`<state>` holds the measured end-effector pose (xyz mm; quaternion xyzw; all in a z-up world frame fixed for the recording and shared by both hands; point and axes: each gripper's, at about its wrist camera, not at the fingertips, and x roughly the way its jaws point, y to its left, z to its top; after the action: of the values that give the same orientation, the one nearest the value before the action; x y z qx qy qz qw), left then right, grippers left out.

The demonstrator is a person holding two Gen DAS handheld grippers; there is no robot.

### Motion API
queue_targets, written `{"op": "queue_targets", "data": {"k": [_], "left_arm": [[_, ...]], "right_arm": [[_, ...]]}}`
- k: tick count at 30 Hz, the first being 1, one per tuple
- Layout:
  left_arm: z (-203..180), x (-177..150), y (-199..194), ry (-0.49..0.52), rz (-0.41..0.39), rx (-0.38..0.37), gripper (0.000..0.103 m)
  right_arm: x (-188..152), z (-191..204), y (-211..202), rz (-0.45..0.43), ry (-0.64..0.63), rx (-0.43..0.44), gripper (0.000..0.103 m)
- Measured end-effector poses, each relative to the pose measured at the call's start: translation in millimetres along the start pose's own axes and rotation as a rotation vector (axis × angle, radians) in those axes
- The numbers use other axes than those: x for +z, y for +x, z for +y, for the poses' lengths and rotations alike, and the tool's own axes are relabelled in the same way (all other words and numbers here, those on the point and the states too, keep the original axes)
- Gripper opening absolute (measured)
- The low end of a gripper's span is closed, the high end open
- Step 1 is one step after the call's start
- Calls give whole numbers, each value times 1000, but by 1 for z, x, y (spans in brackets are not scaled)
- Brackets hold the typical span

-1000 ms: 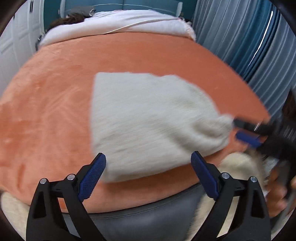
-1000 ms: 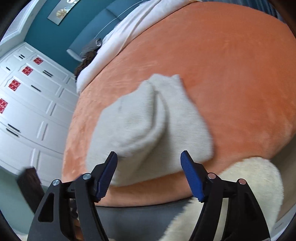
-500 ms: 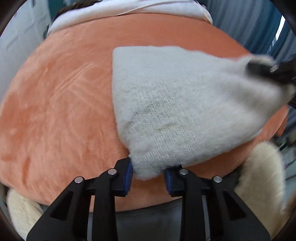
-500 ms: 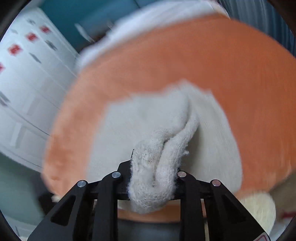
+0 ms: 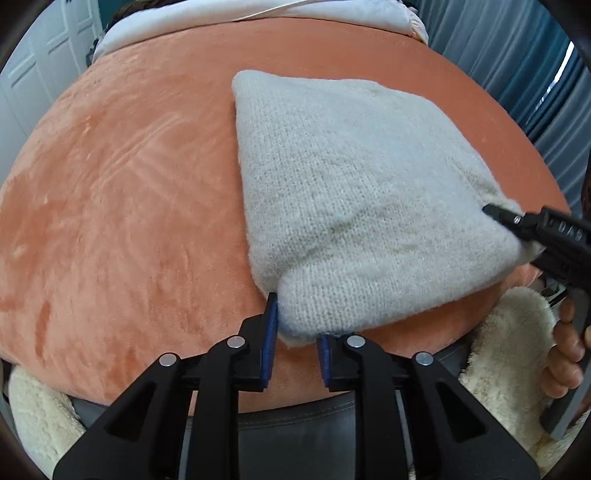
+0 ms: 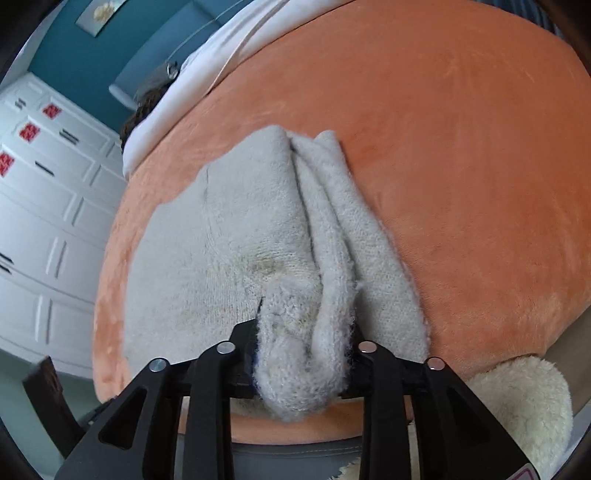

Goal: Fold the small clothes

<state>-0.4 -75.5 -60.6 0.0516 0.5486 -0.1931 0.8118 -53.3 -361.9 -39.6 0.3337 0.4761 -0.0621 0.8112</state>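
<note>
A small off-white knitted garment [image 5: 354,199] lies folded on an orange plush bed cover [image 5: 122,206]. My left gripper [image 5: 295,339] is shut on the garment's near left corner. My right gripper [image 6: 301,363] is shut on a bunched corner of the same garment [image 6: 236,236], with thick folds between its pads. In the left wrist view the right gripper [image 5: 517,225] grips the garment's right corner, with the hand holding it below.
The orange cover [image 6: 461,166] spreads over the bed. White bedding [image 5: 258,11] lies at the far end. A cream fleece piece [image 5: 509,350] hangs at the near edge. White cabinet doors [image 6: 44,206] stand left, blue curtains [image 5: 517,55] right.
Both grippers went from open to shut on the garment's near corners. The garment was tugged and now lies flatter and square on the cover.
</note>
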Motion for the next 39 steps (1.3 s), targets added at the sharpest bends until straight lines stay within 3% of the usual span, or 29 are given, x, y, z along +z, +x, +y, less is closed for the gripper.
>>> {"op": "queue_targets", "data": {"k": [3,6,9,10,11,12,15,17,18,19,21,22,25,29,30,32,34,36,38,39], "left_arm": [[8,-5,-16,-33,-23,-73,25],[13,-9,-39,-35,-78,-101,35],[12,-9,-66,-62,-179,-157,60],[11,-5,-77,-70,-222,-167,64],[10,2,-84,-72,-251,-184,64],[7,6,-91,-75,-272,-192,65],[1,22,-99,-79,-276,-189,65],[-3,29,-90,-68,-248,-152,65],[-6,30,-80,-56,-221,-126,65],[-10,30,-66,-39,-175,-83,64],[-14,27,-36,-30,-86,-43,63],[-15,25,-19,-29,-37,-25,63],[-8,20,-1,-48,-9,-7,67],[2,21,-12,-75,-24,-22,68],[3,21,-17,-71,-34,-18,68],[6,19,-29,-69,-59,5,66],[12,15,-40,-80,-81,24,67],[22,11,-47,-99,-85,42,67],[25,6,-52,-109,-83,59,67],[28,4,-55,-113,-82,73,67]], "right_arm": [[1,4,-6,-18,31,23,40],[5,8,-13,-49,71,44,48],[14,1,-9,-32,66,47,49],[17,4,-2,-14,50,33,34],[19,6,0,0,26,26,26],[21,11,-7,-24,19,42,24],[21,28,-59,-192,4,206,22],[17,32,-82,-262,-47,183,22],[15,28,-79,-259,-58,135,22],[13,15,-62,-202,-62,56,22],[8,-17,-12,-24,-15,-79,24],[2,-32,5,33,29,-71,26],[4,-30,-19,-29,58,-40,35],[3,-14,-65,-156,32,-158,40],[3,-5,-74,-183,5,-155,40],[5,18,-87,-193,-43,-73,30],[7,53,-87,-158,-125,21,27],[3,90,-69,-116,-222,42,27],[-3,115,-33,-29,-298,37,27],[-8,124,-1,72,-315,38,27]]}}
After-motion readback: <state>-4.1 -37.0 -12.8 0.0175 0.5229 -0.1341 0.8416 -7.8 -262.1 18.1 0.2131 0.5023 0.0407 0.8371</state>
